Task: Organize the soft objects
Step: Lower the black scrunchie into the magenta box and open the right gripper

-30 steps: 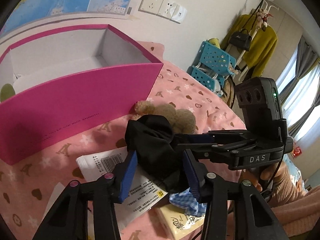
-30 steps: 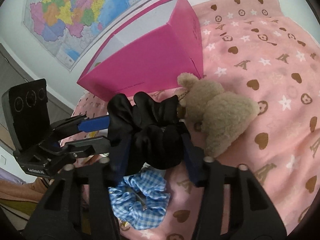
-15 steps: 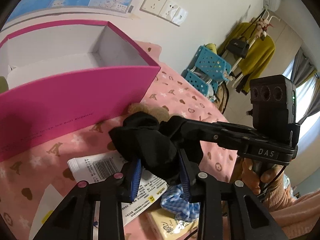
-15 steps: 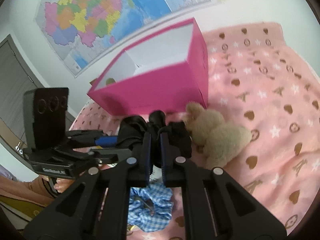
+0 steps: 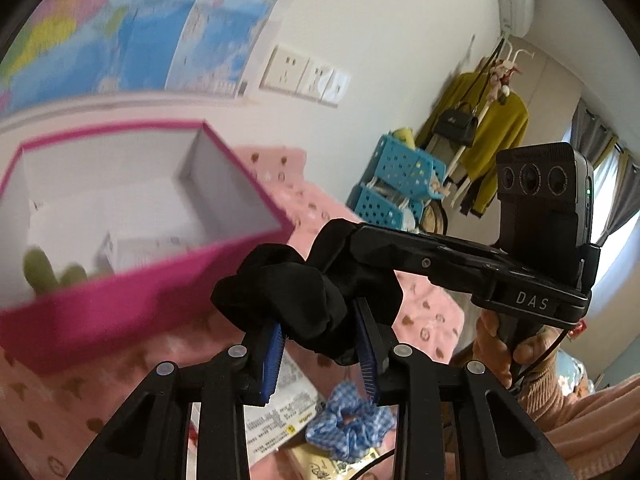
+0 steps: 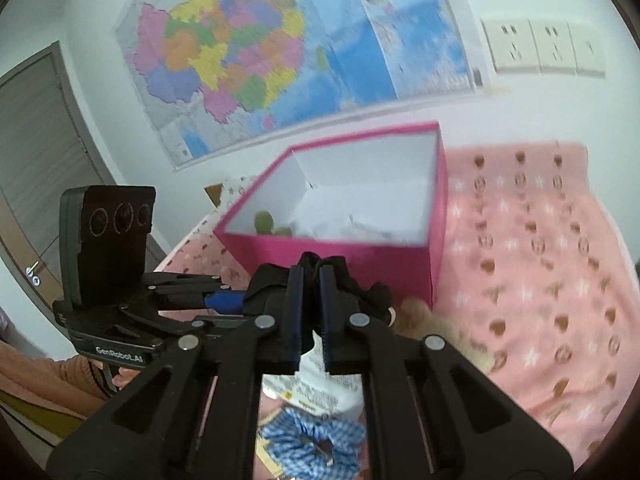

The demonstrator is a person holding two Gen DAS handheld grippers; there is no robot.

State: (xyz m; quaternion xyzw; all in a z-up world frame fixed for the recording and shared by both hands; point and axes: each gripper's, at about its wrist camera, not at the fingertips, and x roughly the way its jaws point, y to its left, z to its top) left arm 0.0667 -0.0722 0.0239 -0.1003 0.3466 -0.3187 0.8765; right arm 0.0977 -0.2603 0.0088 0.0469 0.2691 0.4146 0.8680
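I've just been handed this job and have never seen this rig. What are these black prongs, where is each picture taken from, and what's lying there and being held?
There is no robot arm here. A person holds a hand-operated two-finger gripper in each hand, and each gripper carries a wide-angle camera looking forward along its fingers. One picture comes from the left gripper, the other from the right gripper; each also shows the other gripper from the side.

Both grippers are shut on the same black scrunchie, lifted above a pink patterned blanket. Below lie a blue checked scrunchie, a printed white packet and a tan plush toy. Behind stands an open pink box with something green inside, blurred.
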